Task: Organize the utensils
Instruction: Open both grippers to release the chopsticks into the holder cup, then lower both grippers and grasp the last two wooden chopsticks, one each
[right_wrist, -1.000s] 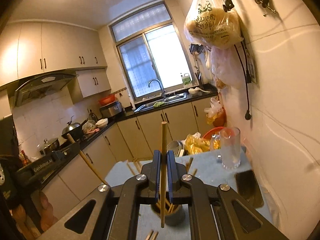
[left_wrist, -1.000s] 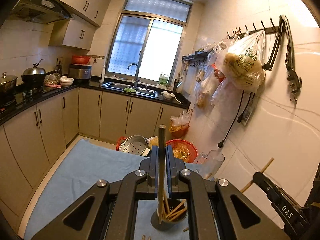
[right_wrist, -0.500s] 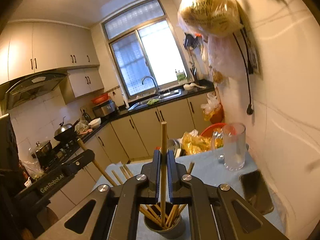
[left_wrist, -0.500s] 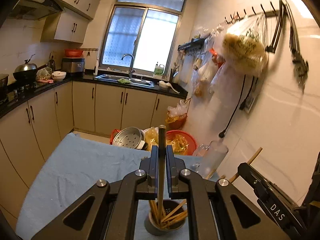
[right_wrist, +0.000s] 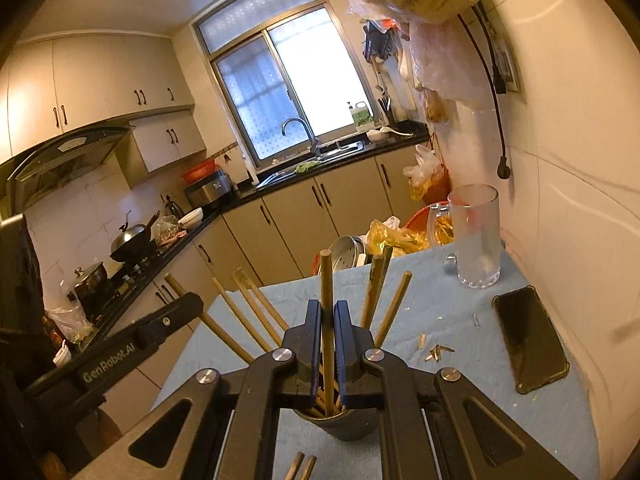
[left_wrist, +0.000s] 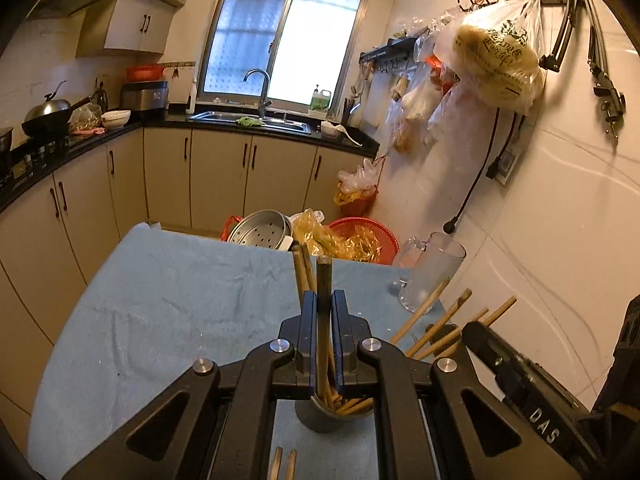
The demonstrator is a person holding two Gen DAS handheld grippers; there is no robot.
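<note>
A blue cloth [left_wrist: 168,312] is spread over the counter, and a dark cup [right_wrist: 340,424] filled with wooden chopsticks [right_wrist: 256,312] is set on it near the lower edge of both views. The left gripper [left_wrist: 324,308] is held above the cup with its jaws narrow, clamped on one upright brown chopstick [left_wrist: 323,280] whose lower end is lowered into the cup. The right gripper [right_wrist: 328,316] is positioned likewise over the cup; its jaws are opening slightly, with a pale chopstick [right_wrist: 326,280] between them and its tip inside the cup. Two further chopstick ends [right_wrist: 300,466] are seen lying on the cloth in front of the cup. A clear glass mug [right_wrist: 478,236] and a black phone [right_wrist: 530,344] are placed to the right, beside the wall.
</note>
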